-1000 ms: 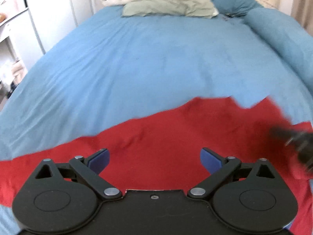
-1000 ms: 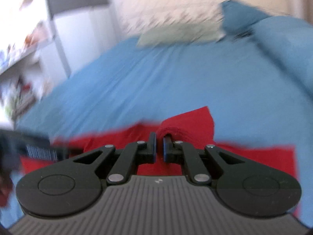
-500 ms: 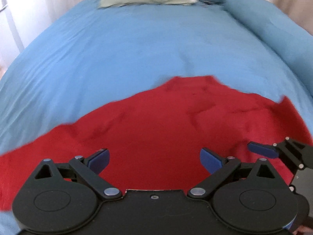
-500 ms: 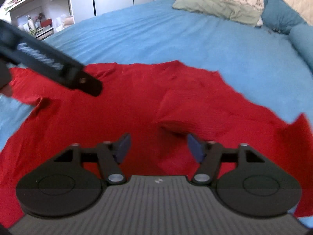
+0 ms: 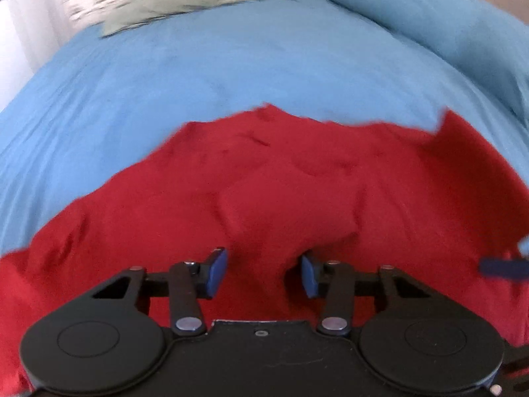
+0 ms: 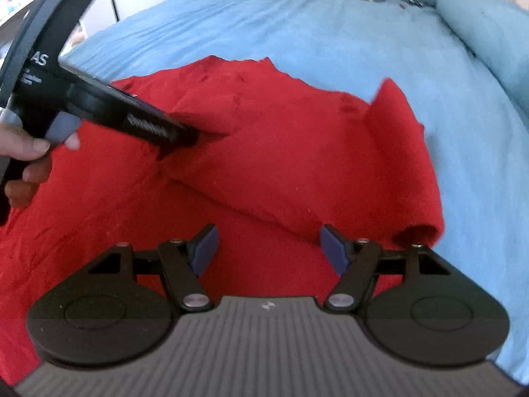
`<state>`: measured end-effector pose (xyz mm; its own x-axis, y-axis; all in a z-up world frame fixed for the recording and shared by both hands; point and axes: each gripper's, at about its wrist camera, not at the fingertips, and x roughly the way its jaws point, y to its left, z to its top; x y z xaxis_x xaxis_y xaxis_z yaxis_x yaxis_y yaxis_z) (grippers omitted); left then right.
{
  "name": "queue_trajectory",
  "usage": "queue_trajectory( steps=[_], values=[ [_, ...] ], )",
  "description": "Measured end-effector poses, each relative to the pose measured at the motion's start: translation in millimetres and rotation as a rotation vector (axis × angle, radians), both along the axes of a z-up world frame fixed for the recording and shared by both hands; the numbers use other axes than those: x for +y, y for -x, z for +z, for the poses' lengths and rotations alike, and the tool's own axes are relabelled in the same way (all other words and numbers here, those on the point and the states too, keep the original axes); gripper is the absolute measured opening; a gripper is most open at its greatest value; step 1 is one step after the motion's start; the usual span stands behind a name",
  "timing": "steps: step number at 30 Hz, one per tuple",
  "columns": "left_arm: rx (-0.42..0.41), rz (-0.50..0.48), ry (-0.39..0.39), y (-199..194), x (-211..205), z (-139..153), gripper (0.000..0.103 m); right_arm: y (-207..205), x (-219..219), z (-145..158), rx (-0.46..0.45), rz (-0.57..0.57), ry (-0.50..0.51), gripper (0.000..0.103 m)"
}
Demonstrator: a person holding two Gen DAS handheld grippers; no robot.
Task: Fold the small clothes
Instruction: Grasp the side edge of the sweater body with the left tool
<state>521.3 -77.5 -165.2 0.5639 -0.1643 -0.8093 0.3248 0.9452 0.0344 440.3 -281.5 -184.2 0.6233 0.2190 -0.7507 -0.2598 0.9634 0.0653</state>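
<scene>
A red garment lies spread on the blue bed cover. One flap of the garment is folded over, and a sleeve opening shows at its near right. My left gripper hangs low over the cloth. Its jaws are closing around a raised ridge of red fabric, with a dark gap still showing at the right pad. In the right wrist view the left gripper pokes into the fold's edge, held by a person's hand. My right gripper is opening just above the cloth, with nothing pinched.
Green and patterned pillows lie at the head of the bed. A rolled blue duvet runs along the right side. White shelves stand beyond the left edge. Bare blue cover stretches beyond the garment.
Both grippers dropped closer to the garment. The right one let go of the red cloth it pinched and opened. The left jaws went from wide apart to narrowed around a fold.
</scene>
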Motion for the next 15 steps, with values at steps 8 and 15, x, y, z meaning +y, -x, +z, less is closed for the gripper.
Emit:
queue_trajectory(
  steps=[8, 15],
  values=[
    [0.077, 0.218, 0.132, 13, 59, -6, 0.048, -2, -3, -2, 0.01, -0.007, -0.023, 0.084],
    [0.072, 0.198, 0.203, 8, 57, -6, 0.048, -3, -5, -3, 0.025, -0.007, -0.027, 0.086]
  ],
)
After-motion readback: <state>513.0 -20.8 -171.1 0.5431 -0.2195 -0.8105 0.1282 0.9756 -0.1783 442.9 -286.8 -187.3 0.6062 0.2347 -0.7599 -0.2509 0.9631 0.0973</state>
